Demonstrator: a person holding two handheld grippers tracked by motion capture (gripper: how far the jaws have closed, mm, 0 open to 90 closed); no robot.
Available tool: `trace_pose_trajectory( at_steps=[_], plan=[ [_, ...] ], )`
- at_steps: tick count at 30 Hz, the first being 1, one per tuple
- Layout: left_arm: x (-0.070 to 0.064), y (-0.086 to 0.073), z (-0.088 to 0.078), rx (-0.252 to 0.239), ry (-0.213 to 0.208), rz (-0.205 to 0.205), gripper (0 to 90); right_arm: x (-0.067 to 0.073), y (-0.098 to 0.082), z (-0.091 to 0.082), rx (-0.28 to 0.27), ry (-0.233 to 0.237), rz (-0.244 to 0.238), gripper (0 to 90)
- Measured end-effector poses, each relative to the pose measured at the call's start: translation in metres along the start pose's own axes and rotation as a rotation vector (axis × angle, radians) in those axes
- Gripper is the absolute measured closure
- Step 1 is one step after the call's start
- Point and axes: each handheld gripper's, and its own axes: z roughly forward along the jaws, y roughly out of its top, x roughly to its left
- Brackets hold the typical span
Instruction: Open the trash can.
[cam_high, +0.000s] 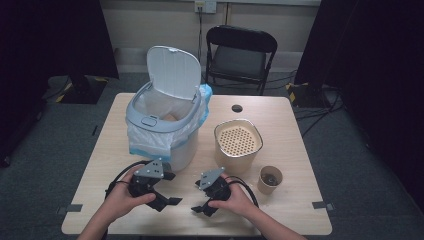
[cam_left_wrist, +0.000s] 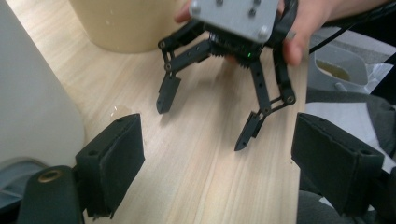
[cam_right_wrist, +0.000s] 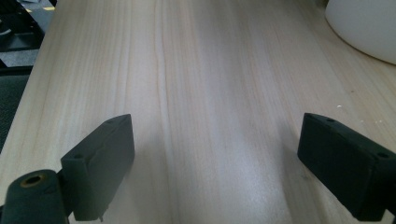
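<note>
Both grippers rest low over the front of the wooden table (cam_high: 100, 165), each held in a hand. My left gripper (cam_high: 170, 189) is open, its black pads (cam_left_wrist: 116, 158) wide apart over bare wood, nothing between them. It points at my right gripper (cam_left_wrist: 205, 123), which faces it a short way off. My right gripper (cam_high: 200, 197) is open too; its pads (cam_right_wrist: 100, 156) stand apart over bare tabletop (cam_right_wrist: 210, 93). Neither gripper holds anything.
A white pedal bin (cam_high: 165, 125) with a raised lid and a plastic liner stands behind the left gripper. A beige container (cam_high: 238, 142) with a perforated top sits right of it, a paper cup (cam_high: 270, 179) nearer. A folding chair (cam_high: 240, 55) stands beyond the table.
</note>
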Motion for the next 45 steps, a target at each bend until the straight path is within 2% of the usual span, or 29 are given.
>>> trace_pose_trajectory(
  at_steps=[4,9,13,19,26,28,29,35,37,39,45],
  plan=[
    [0.002,-0.008,0.008,0.015,-0.003,-0.014,16.6,0.0,0.0,-0.002,0.007,0.005,-0.003,14.2],
    [0.005,-0.019,0.015,0.016,0.002,-0.023,16.6,0.001,-0.001,-0.006,0.022,0.013,-0.011,14.4],
    [0.009,-0.029,0.021,0.026,0.005,-0.036,16.6,0.001,-0.001,-0.014,0.014,0.009,-0.008,14.5],
    [0.013,-0.04,0.029,0.062,0.027,-0.025,16.6,0.001,-0.005,-0.025,0.011,0.01,-0.002,14.7],
    [0.013,-0.045,0.04,0.064,0.036,-0.007,16.6,0.001,-0.006,-0.043,0.002,0.021,0.021,14.6],
    [0.014,-0.046,0.041,0.081,0.052,0.01,16.6,0.001,-0.008,-0.047,0.006,0.02,0.021,14.6],
    [0.014,-0.047,0.042,0.067,0.049,0.006,16.6,0.001,-0.009,-0.048,0.005,0.023,0.026,14.7],
    [0.016,-0.051,0.045,0.073,0.081,0.014,16.6,0.0,-0.013,-0.057,0.016,0.019,0.033,14.9],
    [0.016,-0.052,0.046,0.082,0.08,0.013,16.6,0.0,-0.013,-0.059,0.015,0.017,0.029,14.9],
    [0.016,-0.054,0.048,0.107,0.082,0.028,16.6,0.001,-0.012,-0.064,0.021,0.016,0.031,15.2],
    [0.017,-0.058,0.053,0.117,0.087,0.043,16.6,0.001,-0.014,-0.076,0.024,0.011,0.042,15.4]
  ],
)
